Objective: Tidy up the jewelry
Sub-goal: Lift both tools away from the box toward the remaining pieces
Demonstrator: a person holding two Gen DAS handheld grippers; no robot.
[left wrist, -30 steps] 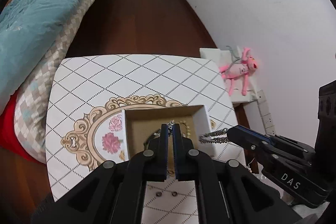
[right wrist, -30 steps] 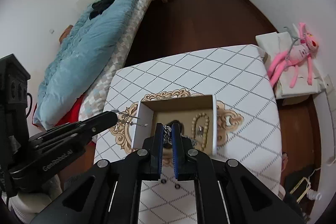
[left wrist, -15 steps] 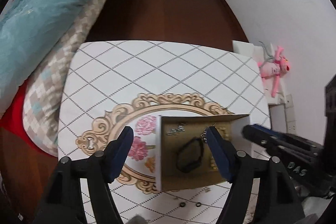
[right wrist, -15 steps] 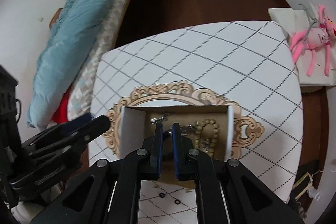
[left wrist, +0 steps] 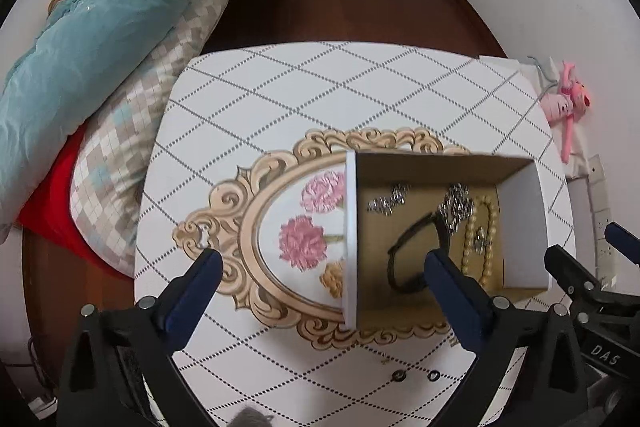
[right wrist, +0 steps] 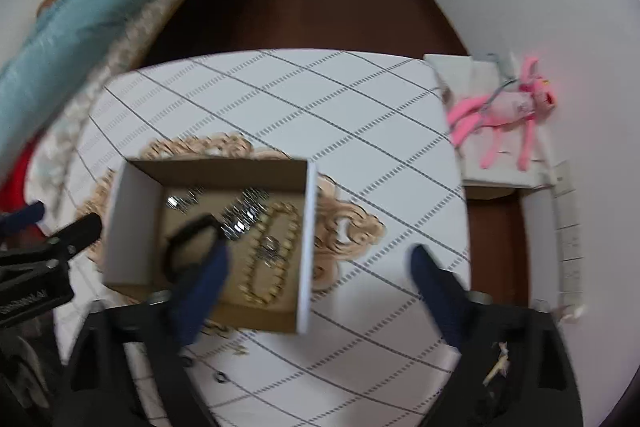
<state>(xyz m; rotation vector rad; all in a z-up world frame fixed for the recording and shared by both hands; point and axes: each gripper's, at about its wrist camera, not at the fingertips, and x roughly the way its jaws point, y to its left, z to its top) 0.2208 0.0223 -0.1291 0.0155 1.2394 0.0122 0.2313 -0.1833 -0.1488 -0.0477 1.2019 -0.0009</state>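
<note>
Cardboard box: open brown cardboard box with white outer walls sits on the white diamond-pattern table, over the gold-framed flower print.
Contents: all jewelry seen inside lies on the box floor. Black oval bracelet, silver chain heap, second small silver piece, cream bead necklace.
Loose items: two small dark rings on the table, just outside the box's near wall.
Left gripper: fingers opening, spread wide, nothing between them. It straddles the box's left wall; its right finger hangs over the black bracelet.
Right gripper: fingers opening, wide apart, empty. It straddles the box's right wall; its left finger is over the bracelet, beside the beads. View is blurred.
Key relation: rings lie below both finger pairs in frame, towards the holder, between the two grippers. Neither looks clearly nearer.
Axis: bead necklace runs near-to-far in the box.
Judgement: rings look like the remaining pick.
</note>
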